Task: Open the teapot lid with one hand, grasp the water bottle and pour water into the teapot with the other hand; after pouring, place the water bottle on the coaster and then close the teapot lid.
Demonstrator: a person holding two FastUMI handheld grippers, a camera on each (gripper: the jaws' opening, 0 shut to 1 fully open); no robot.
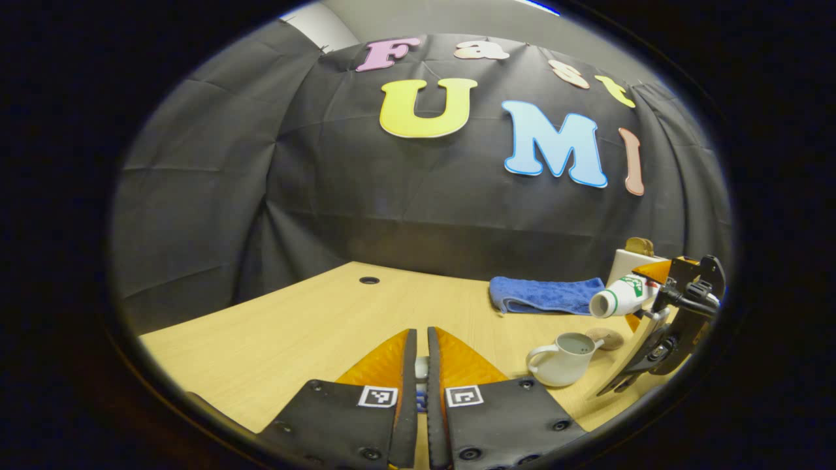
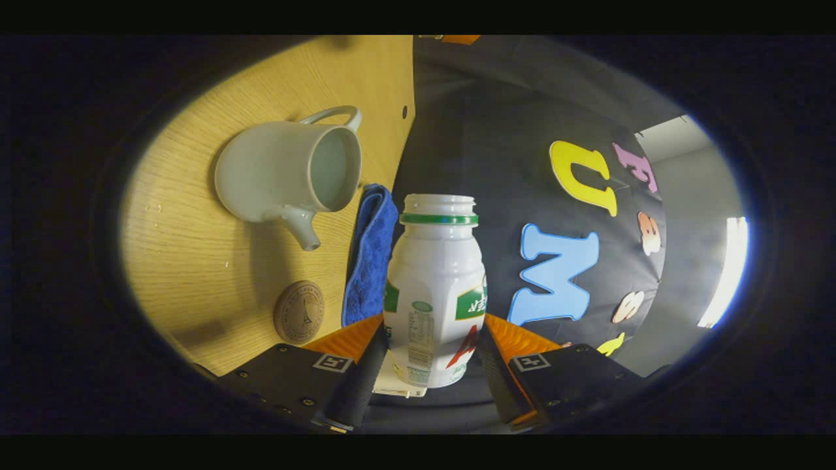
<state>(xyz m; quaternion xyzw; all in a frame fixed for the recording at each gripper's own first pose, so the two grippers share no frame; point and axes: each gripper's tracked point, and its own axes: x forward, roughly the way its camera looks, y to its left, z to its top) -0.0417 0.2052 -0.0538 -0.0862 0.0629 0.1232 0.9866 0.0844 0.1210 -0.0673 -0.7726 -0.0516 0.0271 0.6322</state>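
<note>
A: Near the tabletop's (image 1: pixel 313 320) right edge, the open teapot (image 1: pixel 562 359) is seen, water bottle (image 2: pixel 436 287) held tipped above by the right gripper (image 2: pixel 431 339).

B: Pouring is judged underway; the coaster (image 2: pixel 299 311) is needed next. The left gripper (image 1: pixel 421 378) is clamped on something small, probably the lid.

The left gripper view looks low across the table (image 1: pixel 274 326) toward the wall. The right gripper view, apparently rolled sideways, looks closely over it. Both share the teapot (image 1: pixel 562 359) (image 2: pixel 287 173) and towel (image 1: pixel 545 295) (image 2: pixel 371 261).
</note>
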